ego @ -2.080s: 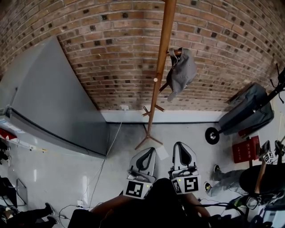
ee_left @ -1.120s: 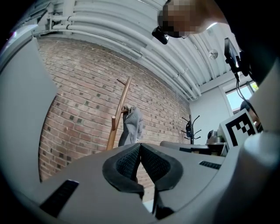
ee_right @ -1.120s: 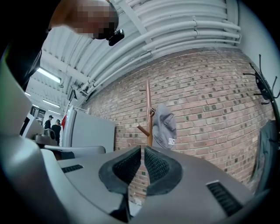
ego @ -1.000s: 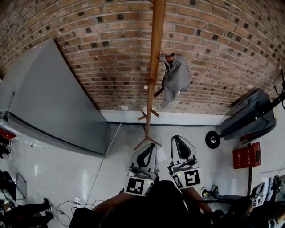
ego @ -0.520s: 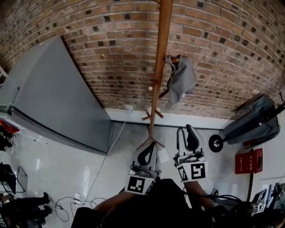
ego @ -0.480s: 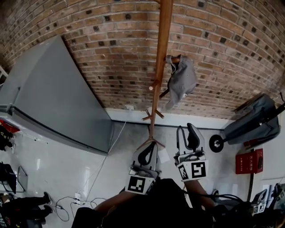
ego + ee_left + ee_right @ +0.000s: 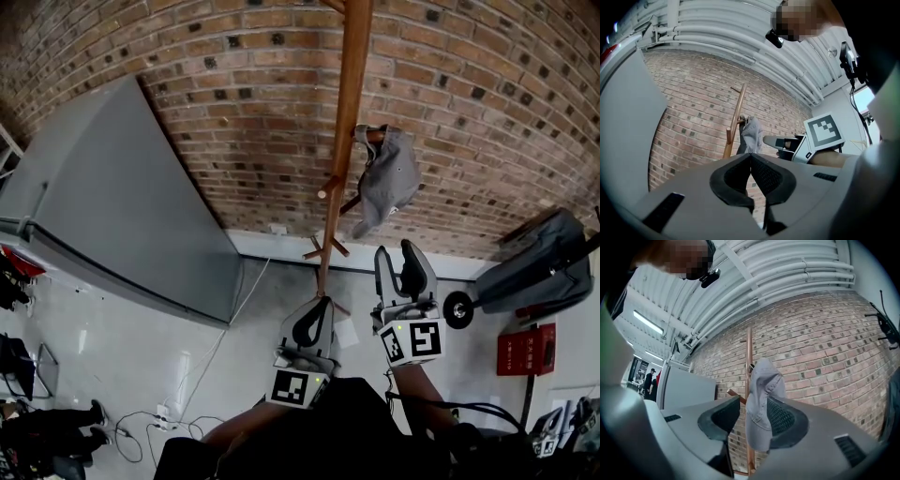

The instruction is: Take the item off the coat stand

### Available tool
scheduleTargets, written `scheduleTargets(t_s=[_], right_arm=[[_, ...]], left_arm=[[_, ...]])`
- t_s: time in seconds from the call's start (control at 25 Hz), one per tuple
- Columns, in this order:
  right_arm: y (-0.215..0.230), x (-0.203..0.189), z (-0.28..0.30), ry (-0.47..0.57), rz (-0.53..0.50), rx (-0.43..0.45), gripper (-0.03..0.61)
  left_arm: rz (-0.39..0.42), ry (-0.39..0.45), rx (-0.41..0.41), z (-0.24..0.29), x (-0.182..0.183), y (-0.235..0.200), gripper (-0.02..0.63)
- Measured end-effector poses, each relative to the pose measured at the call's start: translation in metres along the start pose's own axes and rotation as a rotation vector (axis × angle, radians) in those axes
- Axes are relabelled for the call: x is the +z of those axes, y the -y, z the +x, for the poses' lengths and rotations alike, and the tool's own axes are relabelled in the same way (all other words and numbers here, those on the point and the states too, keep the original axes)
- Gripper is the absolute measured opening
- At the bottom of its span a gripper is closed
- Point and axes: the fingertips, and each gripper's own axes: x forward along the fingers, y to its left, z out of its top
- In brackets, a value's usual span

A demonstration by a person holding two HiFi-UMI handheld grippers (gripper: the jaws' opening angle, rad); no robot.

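Note:
A grey cap [image 7: 386, 178] hangs from a peg high on the wooden coat stand [image 7: 349, 122], in front of the brick wall. My right gripper [image 7: 398, 255] is raised below and in front of the cap. Its jaws have just been opening and now stand wide. In the right gripper view the cap [image 7: 761, 399] shows in the gap between the jaws [image 7: 752, 416], but it is still ahead of the tips and nothing touches the pads. My left gripper [image 7: 316, 305] stays lower beside the pole, shut and empty [image 7: 750, 155]. From there I see the cap [image 7: 751, 135] and the right gripper [image 7: 780, 142].
A large grey panel [image 7: 103, 206] leans along the wall at the left. A dark scooter [image 7: 534, 267] and a red box [image 7: 523, 349] are on the floor at the right. Cables [image 7: 141, 427] trail over the floor at the lower left.
My right gripper has risen and moved forward toward the cap, and its jaws went from shut to wide open. The left gripper has hardly moved.

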Motion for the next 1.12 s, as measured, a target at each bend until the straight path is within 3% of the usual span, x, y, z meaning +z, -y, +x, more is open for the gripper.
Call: scheduleTargets(t_s=[0.36, 0.76, 0.8, 0.88, 0.92, 1.12], right_arm=[[0.000, 0.012, 0.034, 0.003, -0.007, 0.019, 0.181], [0.011, 0.013, 0.070, 0.010, -0.011, -0.050, 0.179], [0.012, 0.014, 0.070, 0.014, -0.009, -0.053, 0.167], [0.014, 0.016, 0.070, 0.032, -0.007, -0.044, 0.061], [0.013, 0.018, 0.070, 0.043, -0.007, -0.036, 0.040], [0.009, 0.027, 0.067, 0.077, -0.057, -0.021, 0.023]], left_arm=[[0.012, 0.001, 0.008, 0.007, 0.001, -0.005, 0.017], [0.015, 0.018, 0.060, 0.004, 0.007, -0.024, 0.017], [0.013, 0.025, 0.065, 0.004, 0.008, -0.025, 0.017], [0.008, 0.024, 0.072, 0.001, 0.008, -0.029, 0.017], [0.006, 0.018, 0.073, 0.000, 0.006, -0.030, 0.017], [-0.002, 0.006, 0.072, -0.004, 0.004, -0.031, 0.017]])
